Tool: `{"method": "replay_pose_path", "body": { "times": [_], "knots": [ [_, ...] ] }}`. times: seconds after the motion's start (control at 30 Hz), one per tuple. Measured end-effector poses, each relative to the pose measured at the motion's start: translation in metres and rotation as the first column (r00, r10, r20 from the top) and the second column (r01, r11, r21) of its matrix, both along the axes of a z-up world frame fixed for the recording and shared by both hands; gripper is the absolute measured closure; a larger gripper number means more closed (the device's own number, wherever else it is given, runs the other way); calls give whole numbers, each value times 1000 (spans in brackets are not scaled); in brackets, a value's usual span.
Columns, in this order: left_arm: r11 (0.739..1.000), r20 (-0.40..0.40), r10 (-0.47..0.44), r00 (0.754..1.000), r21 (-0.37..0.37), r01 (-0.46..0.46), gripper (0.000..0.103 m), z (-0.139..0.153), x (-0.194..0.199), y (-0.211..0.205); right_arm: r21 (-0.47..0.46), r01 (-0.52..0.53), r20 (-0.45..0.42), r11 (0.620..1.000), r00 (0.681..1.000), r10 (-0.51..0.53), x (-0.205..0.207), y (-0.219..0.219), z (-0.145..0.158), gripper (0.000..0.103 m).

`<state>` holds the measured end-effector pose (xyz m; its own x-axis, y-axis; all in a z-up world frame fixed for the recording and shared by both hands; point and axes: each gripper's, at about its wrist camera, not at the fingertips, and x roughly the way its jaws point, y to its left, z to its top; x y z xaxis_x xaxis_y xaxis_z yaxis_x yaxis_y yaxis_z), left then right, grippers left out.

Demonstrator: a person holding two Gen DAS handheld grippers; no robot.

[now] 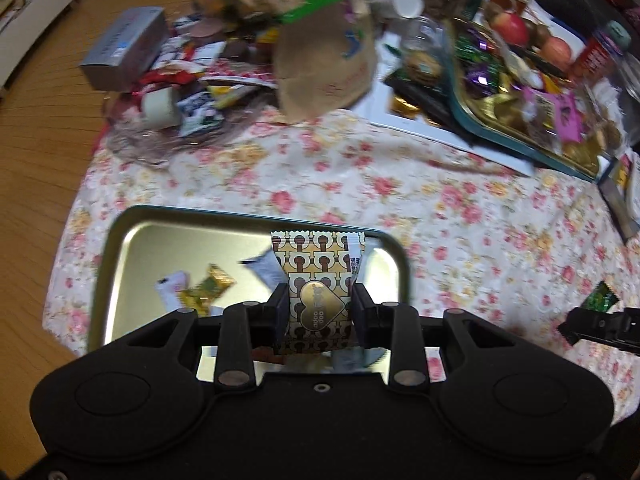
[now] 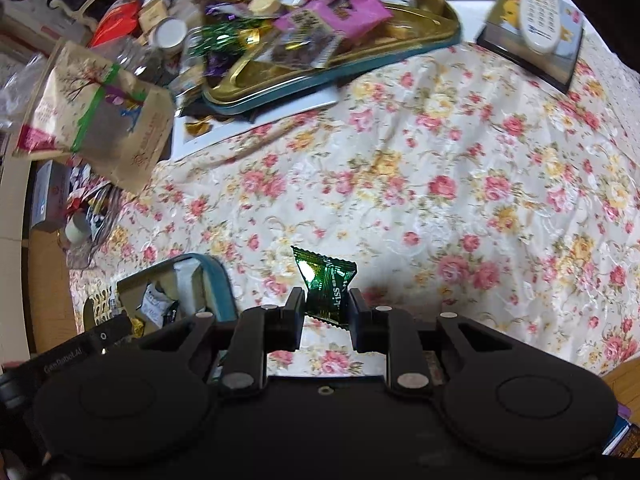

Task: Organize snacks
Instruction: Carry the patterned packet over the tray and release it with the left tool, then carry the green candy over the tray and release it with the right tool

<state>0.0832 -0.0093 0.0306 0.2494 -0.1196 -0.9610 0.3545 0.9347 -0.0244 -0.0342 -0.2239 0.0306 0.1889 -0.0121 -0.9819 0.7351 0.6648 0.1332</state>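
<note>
My left gripper [image 1: 320, 304] is shut on a brown-and-cream patterned snack packet [image 1: 318, 276] with a gold heart, held upright over a silver tin tray [image 1: 120, 232]. Inside the tray lie a yellow candy [image 1: 208, 288] and a few other wrapped pieces. My right gripper [image 2: 325, 300] is shut on a green foil candy [image 2: 326, 276] above the floral tablecloth [image 2: 440, 160], just right of the same tray [image 2: 218, 280]. In the left wrist view that green candy [image 1: 600, 298] shows at the right edge. The left gripper's finger [image 2: 108, 332] shows over the tray in the right wrist view.
A gold tray [image 2: 436, 40] heaped with mixed snacks sits at the back. A brown paper bag [image 2: 100, 120] leans beside it, with a grey box [image 1: 124, 48] and loose wrappers [image 1: 192, 92] further left. A remote [image 2: 540, 4] lies on a booklet at the back right. Wooden floor [image 1: 36, 140] borders the cloth.
</note>
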Motion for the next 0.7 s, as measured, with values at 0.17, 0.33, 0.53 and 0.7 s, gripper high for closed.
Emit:
{"method": "replay_pose_path", "body": {
  "times": [0.17,0.33,0.53,0.7],
  "knots": [
    [999,6,32,999,22,-32,56,1,10,28,-55,-87,0,995,996,87,23,35,0,79],
    [998,-31,67,997,-13,-68,55,1,16,48,-56,-175,12,983,984,176,39,65,0,79],
    [996,-47,92,995,4,-92,55,-3,18,54,-55,-264,29,963,964,266,55,104,2,79],
    [994,-78,109,991,6,-109,55,-8,20,58,-37,-330,34,943,943,332,62,129,1,79]
  ]
}}
